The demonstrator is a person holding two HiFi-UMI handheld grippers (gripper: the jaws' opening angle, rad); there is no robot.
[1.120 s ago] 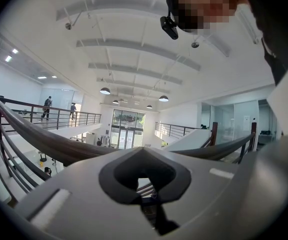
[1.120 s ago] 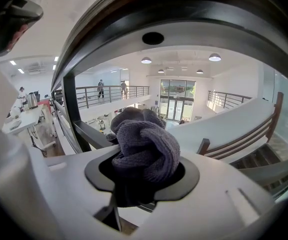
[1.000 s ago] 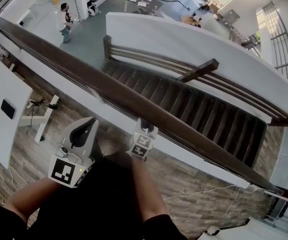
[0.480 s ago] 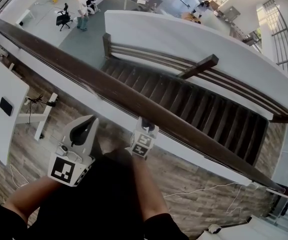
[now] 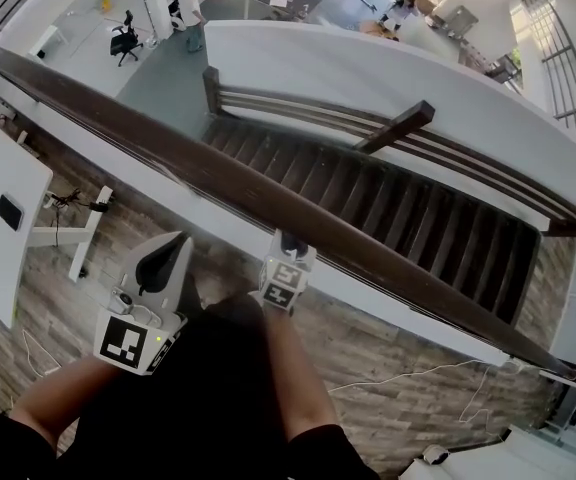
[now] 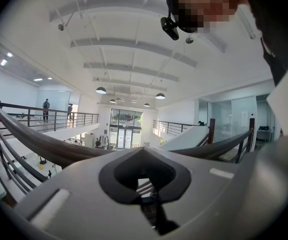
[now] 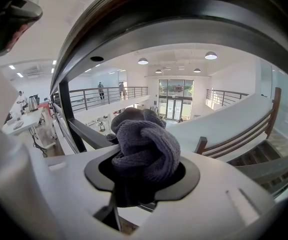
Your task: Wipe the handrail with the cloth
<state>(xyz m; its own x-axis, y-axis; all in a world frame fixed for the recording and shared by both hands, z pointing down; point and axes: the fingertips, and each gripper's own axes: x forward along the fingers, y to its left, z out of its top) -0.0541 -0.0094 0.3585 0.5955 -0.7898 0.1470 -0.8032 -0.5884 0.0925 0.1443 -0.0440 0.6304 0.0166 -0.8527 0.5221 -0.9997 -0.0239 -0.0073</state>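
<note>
The right gripper (image 5: 289, 242) has its fingers clamped on the bunched grey cloth (image 7: 145, 144), close against the near side of the dark handrail (image 5: 148, 140). To its left, the left gripper (image 5: 171, 251) has its fingers closed together on nothing.

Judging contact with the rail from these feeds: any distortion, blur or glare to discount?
Head view: sharp, evenly lit, the handrail only mildly bowed. Right gripper view: strong fisheye curls the handrail overhead into a soft arc; the cloth is crisp. Left gripper view: black corners, a mosaic patch at top, no glare.
</note>
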